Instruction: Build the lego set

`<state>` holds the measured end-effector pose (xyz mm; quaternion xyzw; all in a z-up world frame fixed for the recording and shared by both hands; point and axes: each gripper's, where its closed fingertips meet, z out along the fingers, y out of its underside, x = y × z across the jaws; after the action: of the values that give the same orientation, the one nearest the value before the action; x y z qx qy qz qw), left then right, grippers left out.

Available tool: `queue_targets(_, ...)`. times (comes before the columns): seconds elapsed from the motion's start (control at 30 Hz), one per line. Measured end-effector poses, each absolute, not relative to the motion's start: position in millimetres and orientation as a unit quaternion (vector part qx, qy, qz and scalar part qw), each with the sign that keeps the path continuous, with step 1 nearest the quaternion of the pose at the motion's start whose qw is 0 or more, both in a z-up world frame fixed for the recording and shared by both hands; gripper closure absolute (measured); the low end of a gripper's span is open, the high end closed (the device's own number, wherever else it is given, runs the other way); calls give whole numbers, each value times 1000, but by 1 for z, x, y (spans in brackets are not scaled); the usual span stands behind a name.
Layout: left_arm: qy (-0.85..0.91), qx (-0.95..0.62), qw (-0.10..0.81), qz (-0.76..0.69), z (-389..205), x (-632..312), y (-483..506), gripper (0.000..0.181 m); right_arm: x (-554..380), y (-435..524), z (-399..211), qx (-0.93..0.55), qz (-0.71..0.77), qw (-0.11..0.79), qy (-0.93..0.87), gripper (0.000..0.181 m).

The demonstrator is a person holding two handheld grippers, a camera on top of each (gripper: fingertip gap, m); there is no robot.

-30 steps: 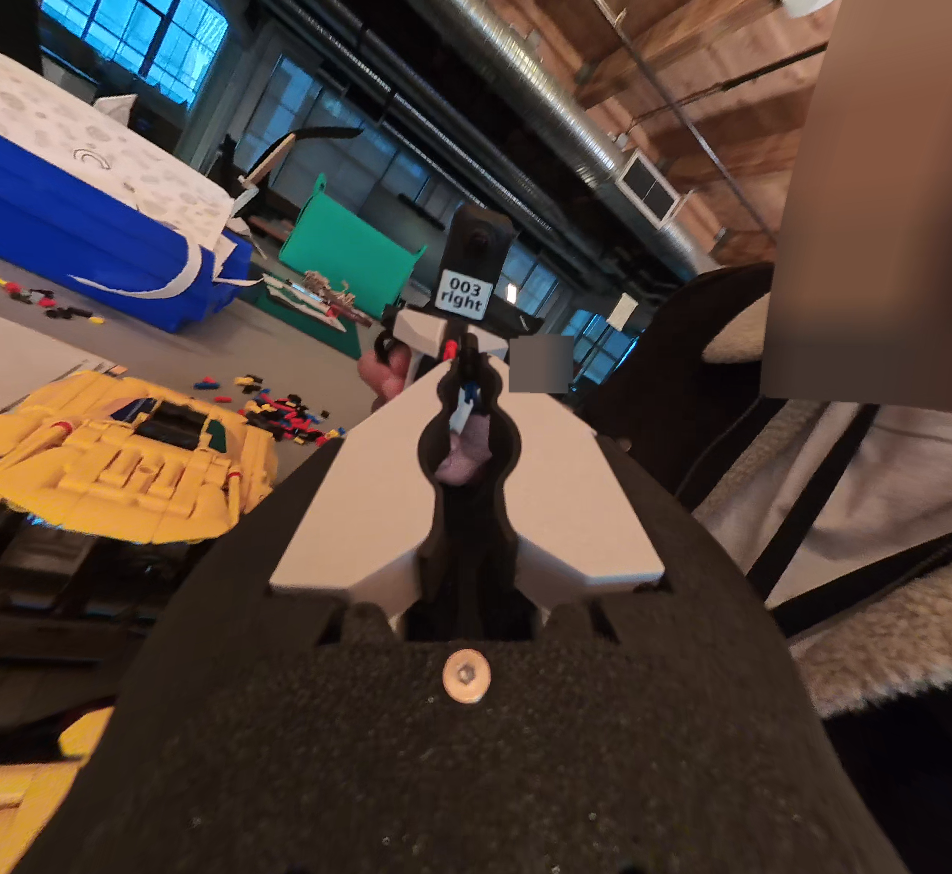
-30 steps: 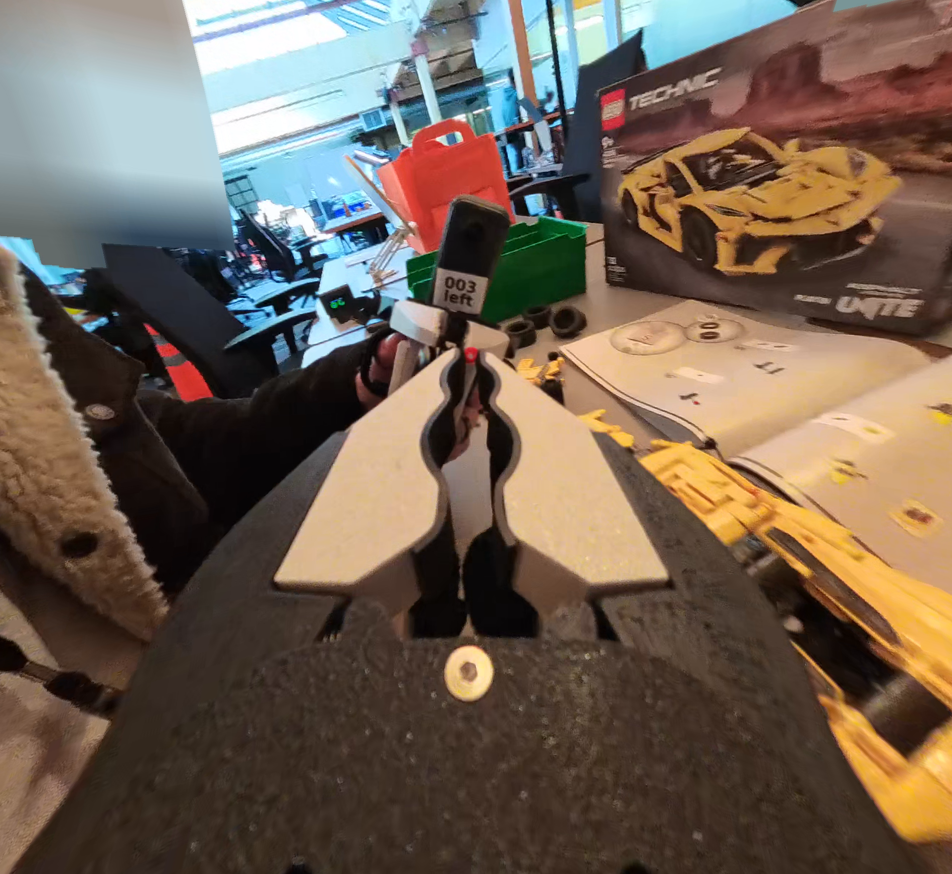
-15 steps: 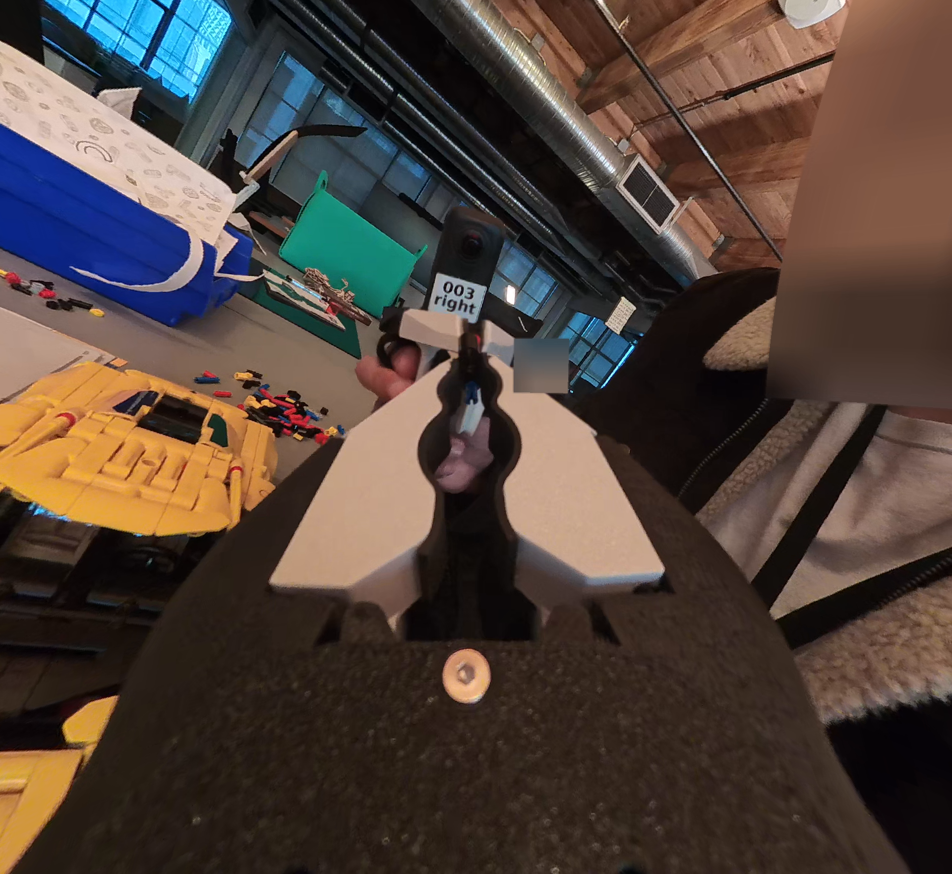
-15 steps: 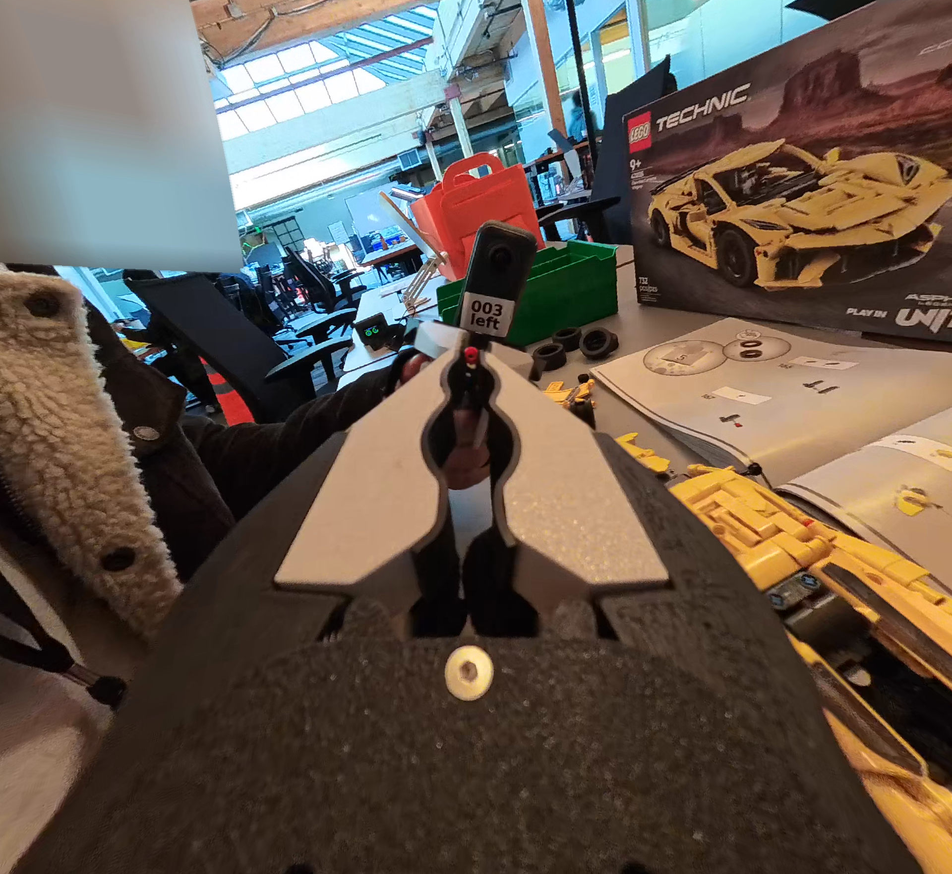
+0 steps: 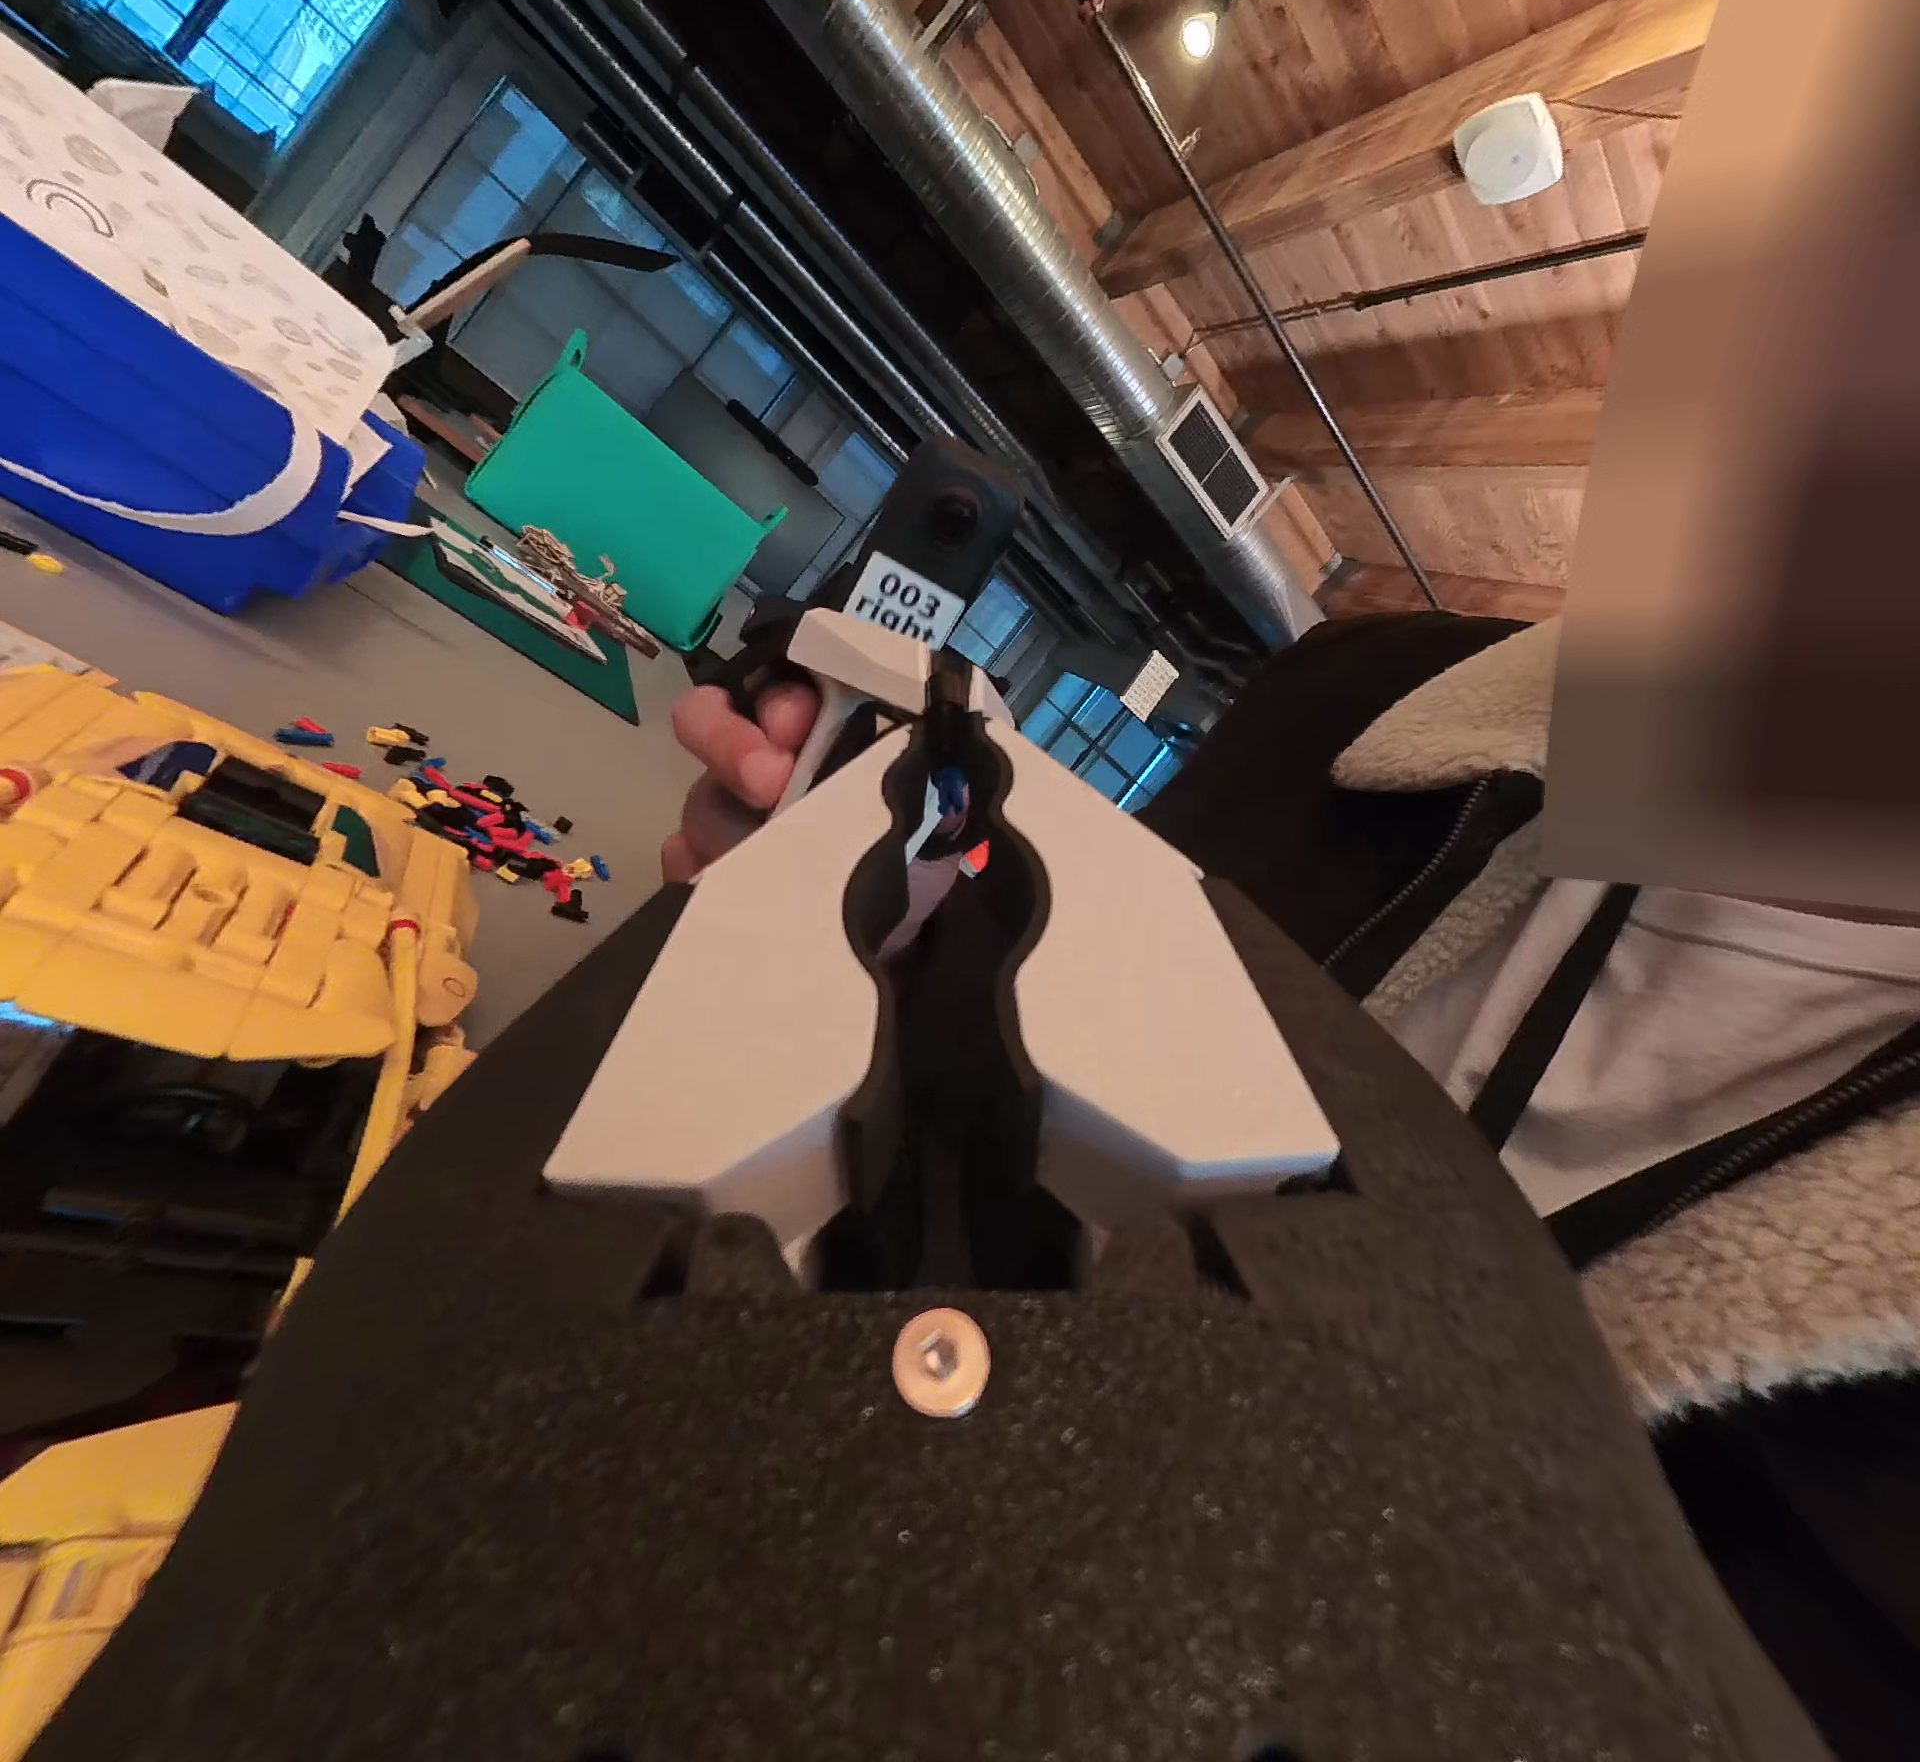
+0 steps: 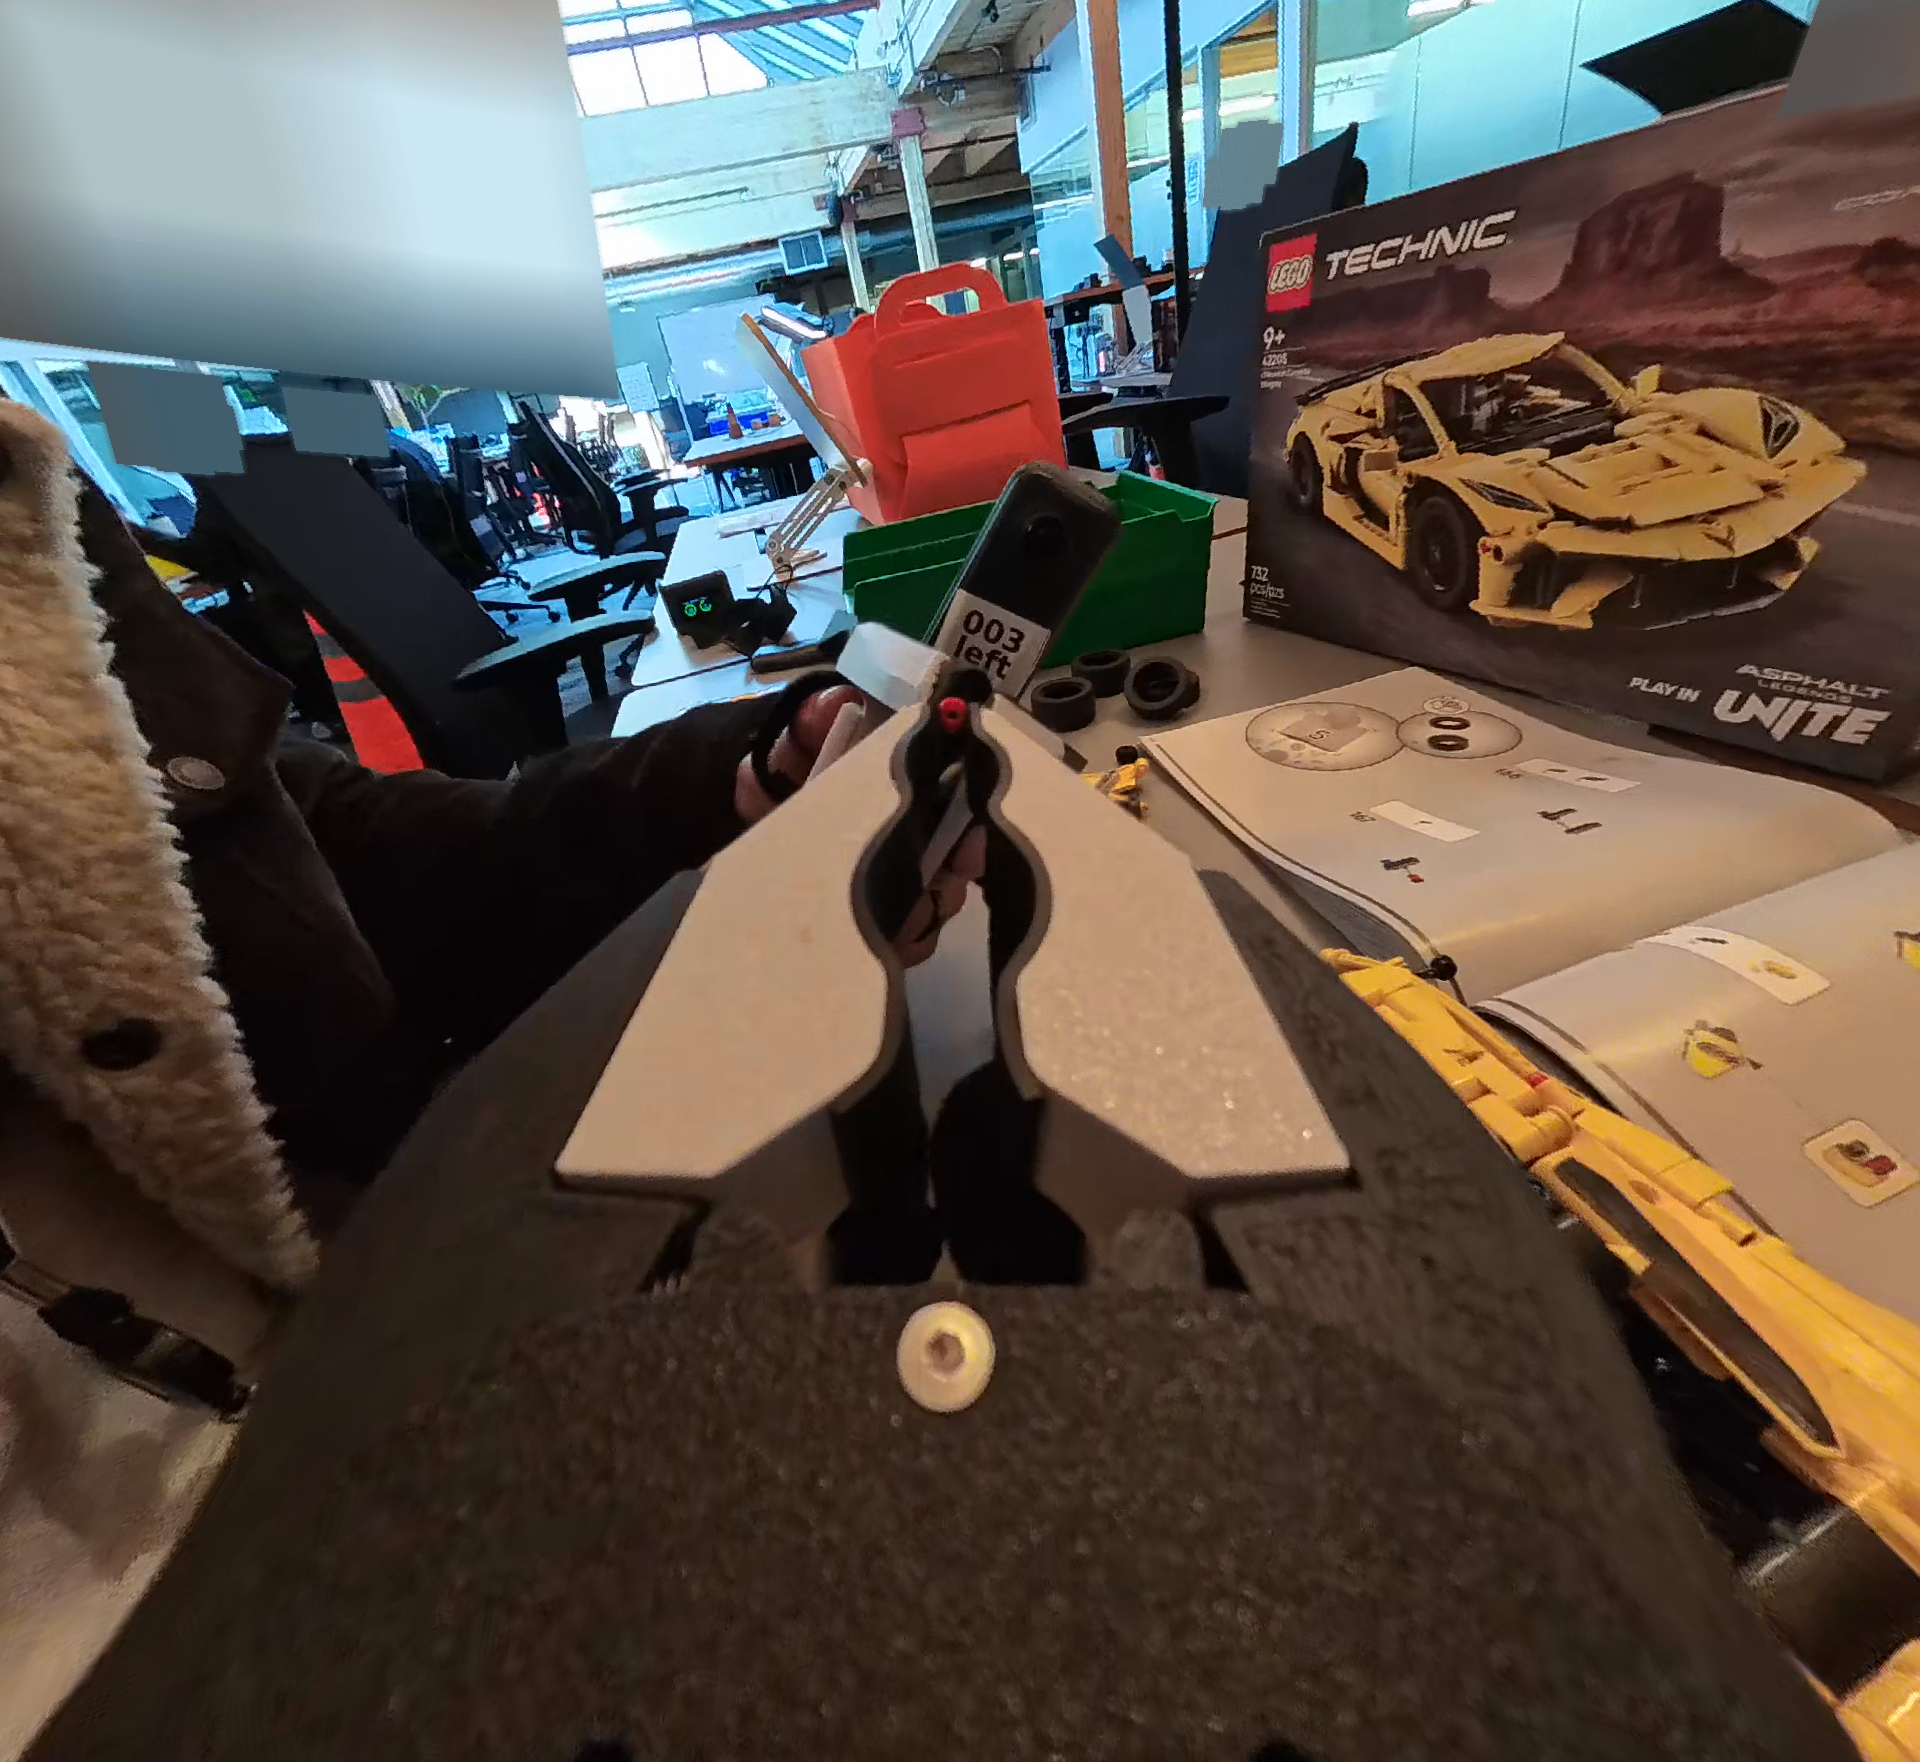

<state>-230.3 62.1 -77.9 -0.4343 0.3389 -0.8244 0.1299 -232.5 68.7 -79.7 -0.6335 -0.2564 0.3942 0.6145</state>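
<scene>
My two grippers face each other tip to tip, raised above the table. My left gripper [image 5: 943,756] has its fingers pressed together on a small blue piece [image 5: 948,785], which sits at the fingertips with its long axis running roughly along them, toward the right gripper. My right gripper [image 6: 948,725] is pinched on a small red piece [image 6: 948,711] at its very tips; I cannot tell which way that one points. The yellow car [image 5: 218,891] lies on the table [image 5: 582,736] below and to the left of my left gripper, with loose pieces [image 5: 488,808] scattered just beyond it.
</scene>
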Motion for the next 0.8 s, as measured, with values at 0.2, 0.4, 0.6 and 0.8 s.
queue_targets(0.2, 337, -443, 110, -824, -84, -228, 61, 175, -231, 68, -87, -646, 415, 581, -271, 179)
queue_targets(0.4, 359, -458, 120, -804, -91, -227, 60, 175, -232, 67, -95, -661, 459, 532, -262, 179)
queue_targets(0.6, 324, -490, 124, -800, -99, -218, 73, 174, -220, 82, -102, -698, 385, 549, -252, 176)
queue_targets(0.8, 249, -509, 127, -814, -101, -217, 96, 174, -217, 93, -105, -697, 200, 619, -303, 140)
